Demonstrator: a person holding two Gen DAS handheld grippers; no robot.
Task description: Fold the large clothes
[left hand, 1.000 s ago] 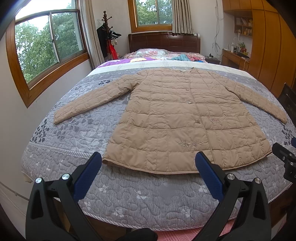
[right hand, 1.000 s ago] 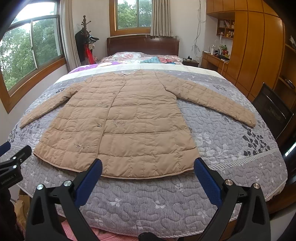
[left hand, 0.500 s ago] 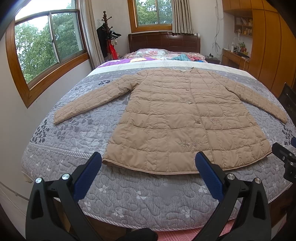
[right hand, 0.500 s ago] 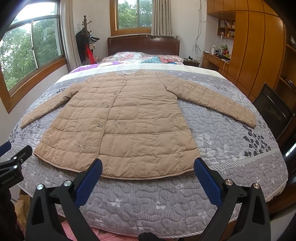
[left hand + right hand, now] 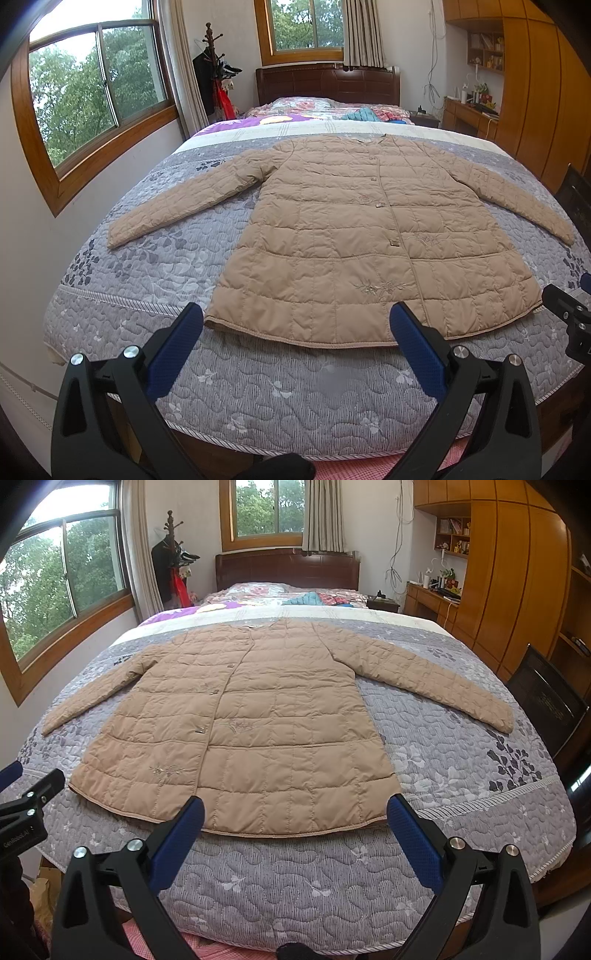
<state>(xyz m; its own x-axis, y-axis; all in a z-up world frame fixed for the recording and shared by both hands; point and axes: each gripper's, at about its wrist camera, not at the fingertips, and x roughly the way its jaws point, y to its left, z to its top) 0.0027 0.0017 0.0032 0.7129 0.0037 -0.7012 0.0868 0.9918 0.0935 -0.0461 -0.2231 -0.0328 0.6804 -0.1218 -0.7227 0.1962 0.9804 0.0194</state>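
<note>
A tan quilted coat [image 5: 354, 240] lies flat and buttoned on the bed, front up, both sleeves spread out to the sides, hem toward me. It also shows in the right wrist view [image 5: 251, 731]. My left gripper [image 5: 295, 332] is open and empty, held just short of the hem near its left half. My right gripper [image 5: 295, 819] is open and empty, just short of the hem near its right half. Each gripper's tip shows at the edge of the other's view.
The coat lies on a grey floral quilt [image 5: 155, 258] covering the bed. Folded bedding and clothes [image 5: 332, 110] sit near the dark headboard. Windows are on the left wall, a coat rack [image 5: 173, 565] in the corner, wooden wardrobes and a desk [image 5: 498, 590] at right, a dark chair [image 5: 546, 705] beside the bed.
</note>
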